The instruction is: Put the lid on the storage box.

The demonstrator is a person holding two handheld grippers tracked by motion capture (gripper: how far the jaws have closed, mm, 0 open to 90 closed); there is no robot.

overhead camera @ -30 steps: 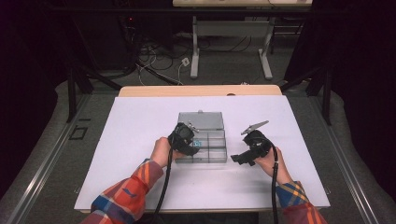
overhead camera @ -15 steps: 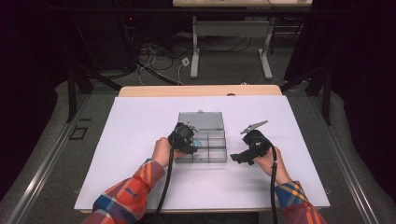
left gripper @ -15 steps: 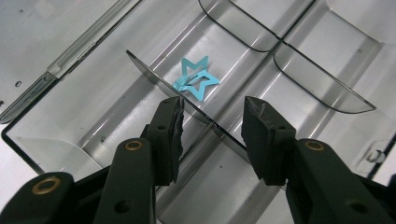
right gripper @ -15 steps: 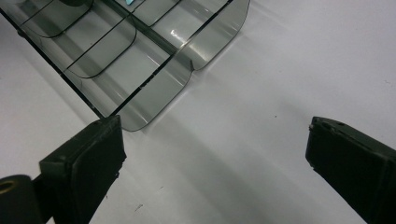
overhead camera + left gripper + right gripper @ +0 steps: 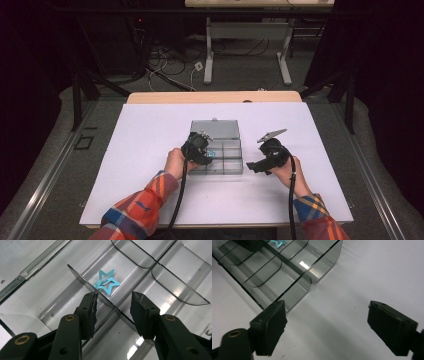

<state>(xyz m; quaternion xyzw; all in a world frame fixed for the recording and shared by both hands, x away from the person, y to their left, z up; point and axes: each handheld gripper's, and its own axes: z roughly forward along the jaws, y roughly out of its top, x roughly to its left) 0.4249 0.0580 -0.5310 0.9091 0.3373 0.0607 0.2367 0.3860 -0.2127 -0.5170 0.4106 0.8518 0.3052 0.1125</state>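
two claws apart, left claw point(image 5: 113, 308) straddling divider point(image 5: 100, 296)

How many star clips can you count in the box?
1. The star clip lies in a compartment of the box, just past the left claw. Others may be hidden beneath that claw.

A white sheet point(image 5: 150, 150) covers the worktop point(image 5: 215, 97); beyond it, loose cables point(image 5: 165, 65) lie on the floor beside grey desk legs point(image 5: 209, 55)
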